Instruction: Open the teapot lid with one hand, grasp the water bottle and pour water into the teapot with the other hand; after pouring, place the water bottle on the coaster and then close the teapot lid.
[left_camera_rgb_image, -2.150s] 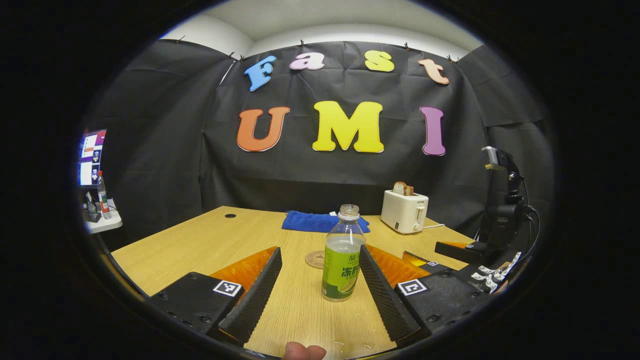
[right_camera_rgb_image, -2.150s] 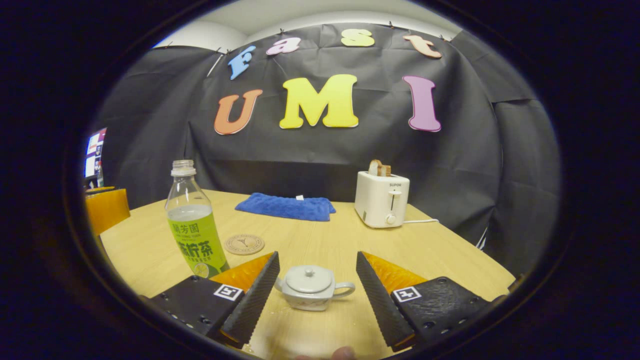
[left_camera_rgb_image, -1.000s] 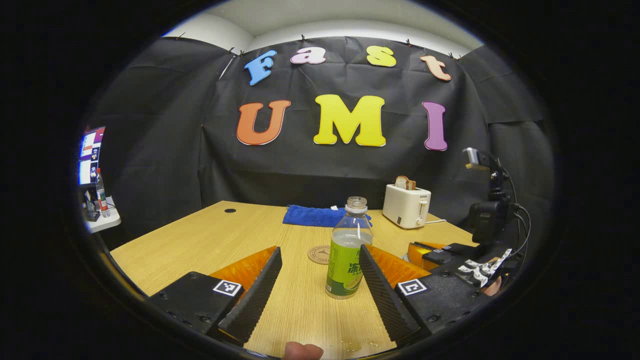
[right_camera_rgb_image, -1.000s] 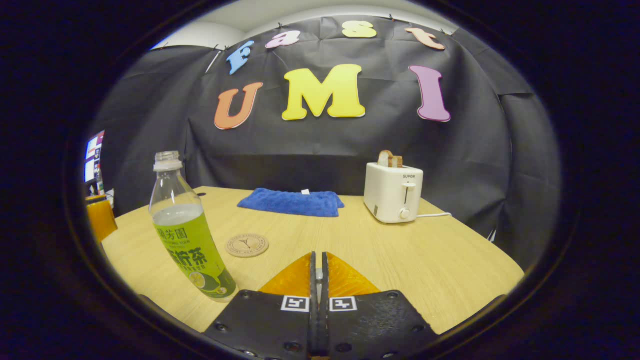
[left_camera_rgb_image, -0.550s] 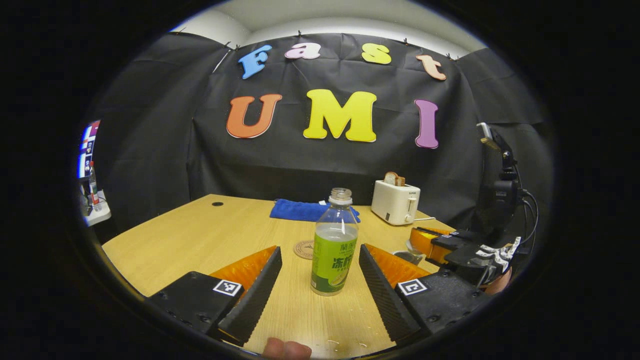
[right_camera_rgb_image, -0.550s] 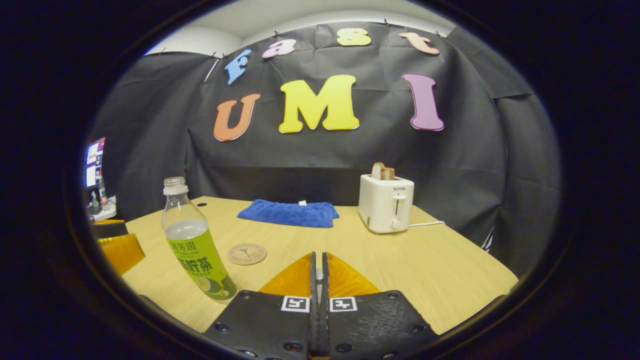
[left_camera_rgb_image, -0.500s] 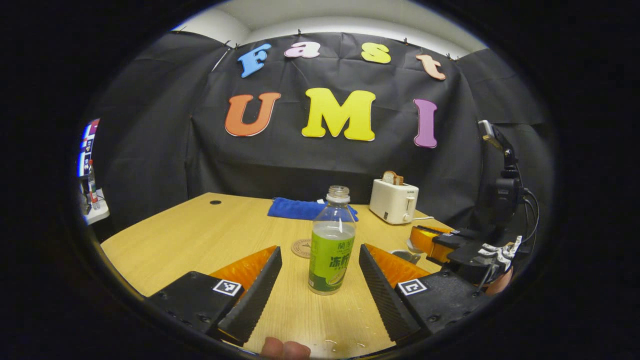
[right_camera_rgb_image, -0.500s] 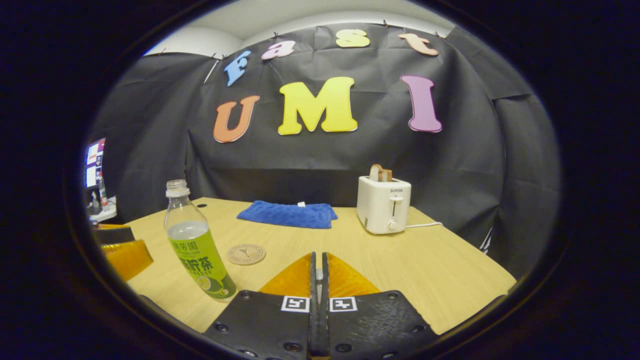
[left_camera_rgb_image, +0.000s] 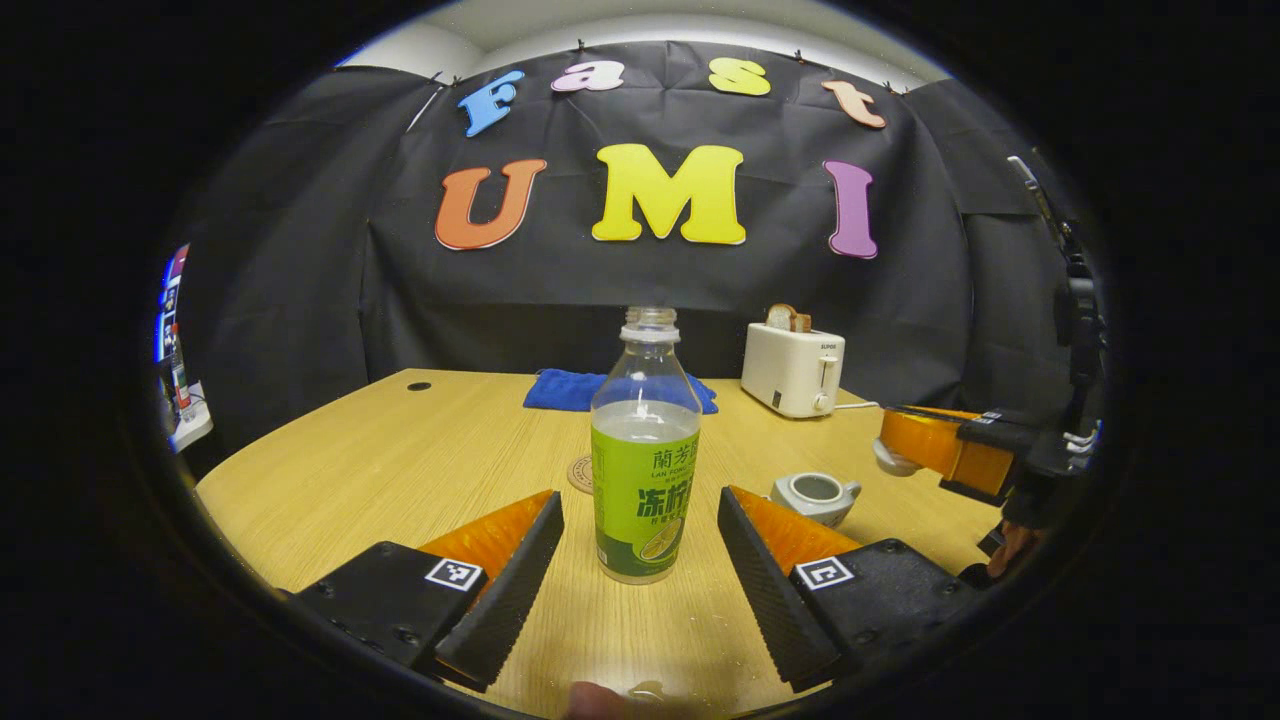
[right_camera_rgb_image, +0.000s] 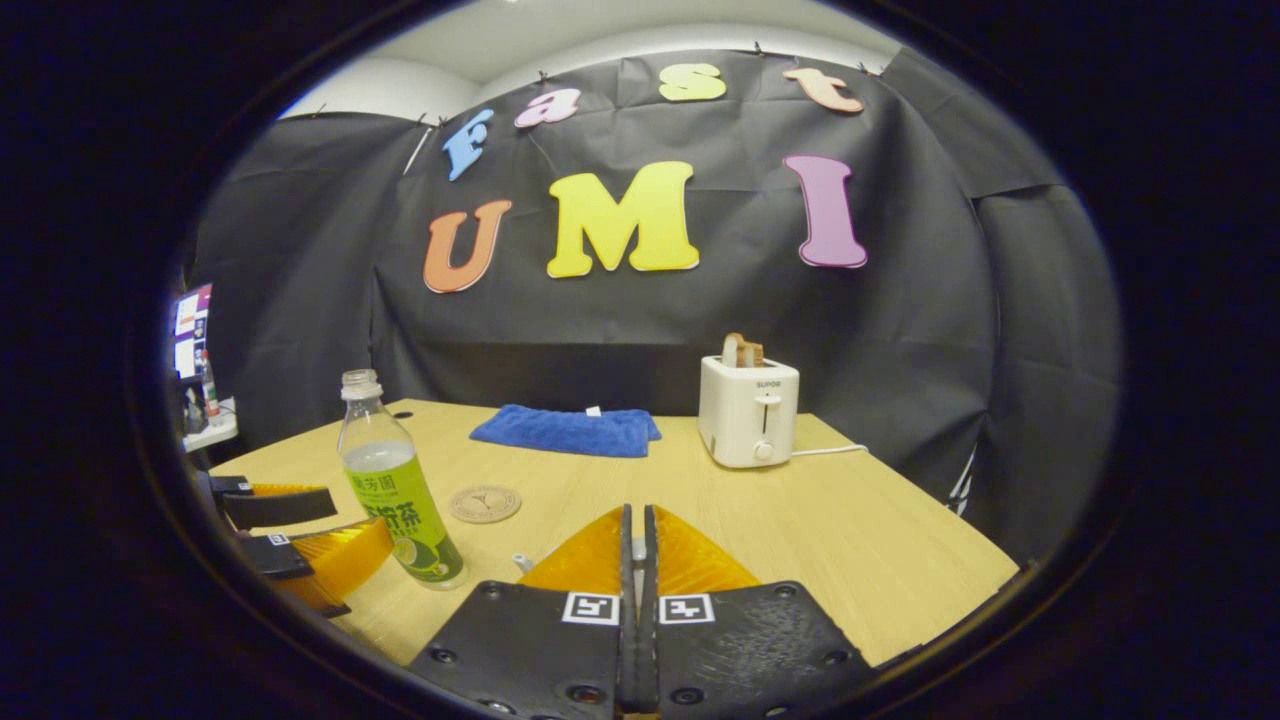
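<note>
A clear water bottle (left_camera_rgb_image: 645, 460) with a green label and no cap stands on the table between the fingers of my left gripper (left_camera_rgb_image: 640, 498), which is open and not touching it. The bottle (right_camera_rgb_image: 400, 510) also appears at the left of the right gripper view, with the left gripper (right_camera_rgb_image: 362, 518) around it. A grey teapot (left_camera_rgb_image: 815, 495) stands uncovered to the bottle's right. Above it, my right gripper (left_camera_rgb_image: 900, 438) holds the teapot lid (left_camera_rgb_image: 893, 460) in the air. In its own view the right gripper (right_camera_rgb_image: 637, 515) is shut. A round coaster (right_camera_rgb_image: 484, 503) lies behind the bottle.
A white toaster (right_camera_rgb_image: 748, 410) with bread stands at the back right, its cord trailing off to the right. A folded blue cloth (right_camera_rgb_image: 565, 430) lies at the back middle. The wooden table (right_camera_rgb_image: 880, 540) ends close on the right. A hand (left_camera_rgb_image: 1010, 545) holds the right gripper.
The right gripper shut on the lid and lifted it off the teapot. The left gripper moved forward, so the bottle now stands between its fingers.
</note>
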